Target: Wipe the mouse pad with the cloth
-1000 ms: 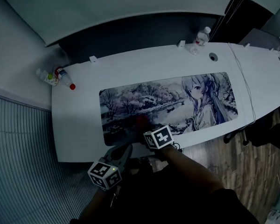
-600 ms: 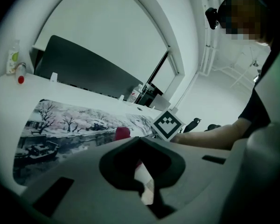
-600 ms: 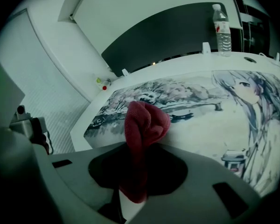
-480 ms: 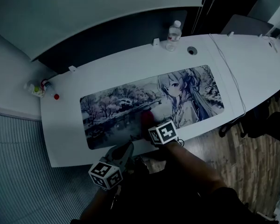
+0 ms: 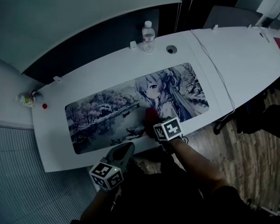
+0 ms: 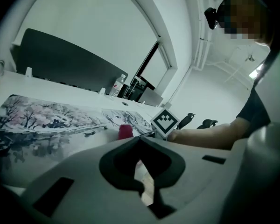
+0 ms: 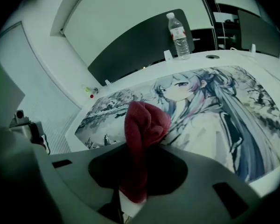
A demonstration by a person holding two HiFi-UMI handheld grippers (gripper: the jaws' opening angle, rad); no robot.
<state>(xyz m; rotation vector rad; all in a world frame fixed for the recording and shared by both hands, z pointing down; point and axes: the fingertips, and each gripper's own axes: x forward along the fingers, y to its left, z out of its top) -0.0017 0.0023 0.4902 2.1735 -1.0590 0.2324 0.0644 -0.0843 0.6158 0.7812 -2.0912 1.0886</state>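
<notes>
A long printed mouse pad point(image 5: 107, 113) with an anime girl and snowy trees lies along the white desk point(image 5: 56, 143). A dark red cloth point(image 7: 142, 129) is bunched in my right gripper point(image 7: 140, 171), which is shut on it and rests on the pad's near edge, by the girl's figure point(image 5: 151, 115). The cloth shows in the head view point(image 5: 150, 114) and small in the left gripper view point(image 6: 125, 131). My left gripper point(image 5: 113, 164) hangs off the desk's near edge, below the pad, with its jaws shut and nothing between them.
A clear water bottle point(image 5: 148, 33) stands at the desk's far edge by a cable hole point(image 5: 171, 50). Small bottles point(image 5: 29, 98) and a red cap point(image 5: 45, 106) sit at the far left corner. A thin cable point(image 5: 214, 73) crosses the desk right of the pad. Wooden floor lies to the right.
My right gripper has slid the cloth rightward along the pad's near edge, from the tree scene to the girl's figure. The head view has swung right. The left gripper stayed put.
</notes>
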